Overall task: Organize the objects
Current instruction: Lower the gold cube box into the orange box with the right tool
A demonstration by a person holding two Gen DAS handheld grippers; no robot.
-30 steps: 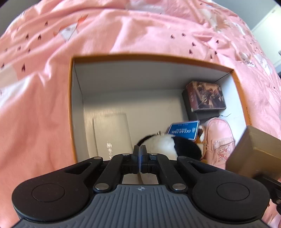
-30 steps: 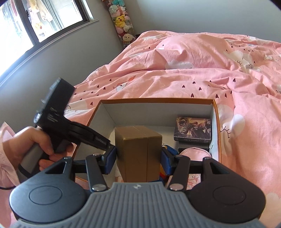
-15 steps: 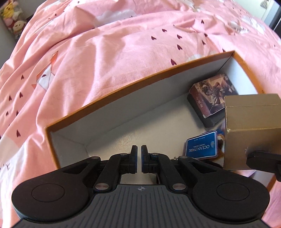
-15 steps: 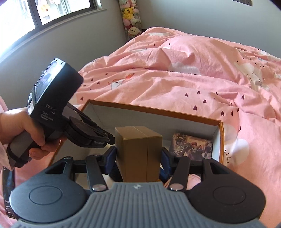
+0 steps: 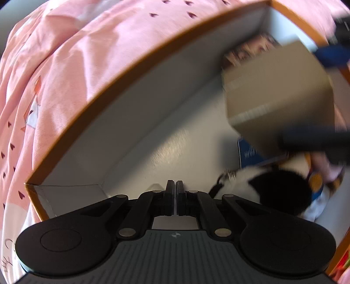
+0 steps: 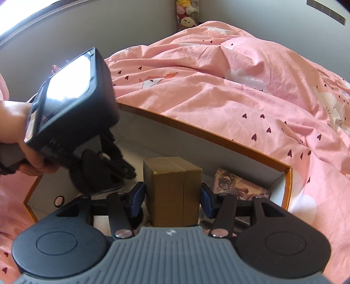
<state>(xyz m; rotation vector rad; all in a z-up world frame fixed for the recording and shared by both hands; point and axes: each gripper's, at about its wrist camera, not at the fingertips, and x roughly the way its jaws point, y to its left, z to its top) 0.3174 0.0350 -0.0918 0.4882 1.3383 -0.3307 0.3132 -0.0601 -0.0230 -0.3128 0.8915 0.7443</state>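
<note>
An orange-rimmed storage box (image 6: 221, 138) with grey-white walls lies open on the pink bed; it also shows in the left wrist view (image 5: 122, 72). My right gripper (image 6: 172, 197) is shut on a brown cardboard box (image 6: 175, 190), held over the storage box's inside; the cardboard box also shows, blurred, in the left wrist view (image 5: 277, 87). My left gripper (image 5: 171, 197) is shut and empty, low over the storage box's left part. Inside lie an illustrated card box (image 6: 240, 185), a blue card (image 5: 247, 150) and a black-and-white plush (image 5: 273, 187).
The pink heart-print duvet (image 6: 229, 91) surrounds the storage box. My left hand and its gripper body (image 6: 72, 104) sit at the storage box's left end. Plush toys (image 6: 188, 17) stand in the far corner by the grey wall.
My left gripper has dipped lower into the storage box and turned. My right gripper, still holding the cardboard box, has moved closer over the storage box.
</note>
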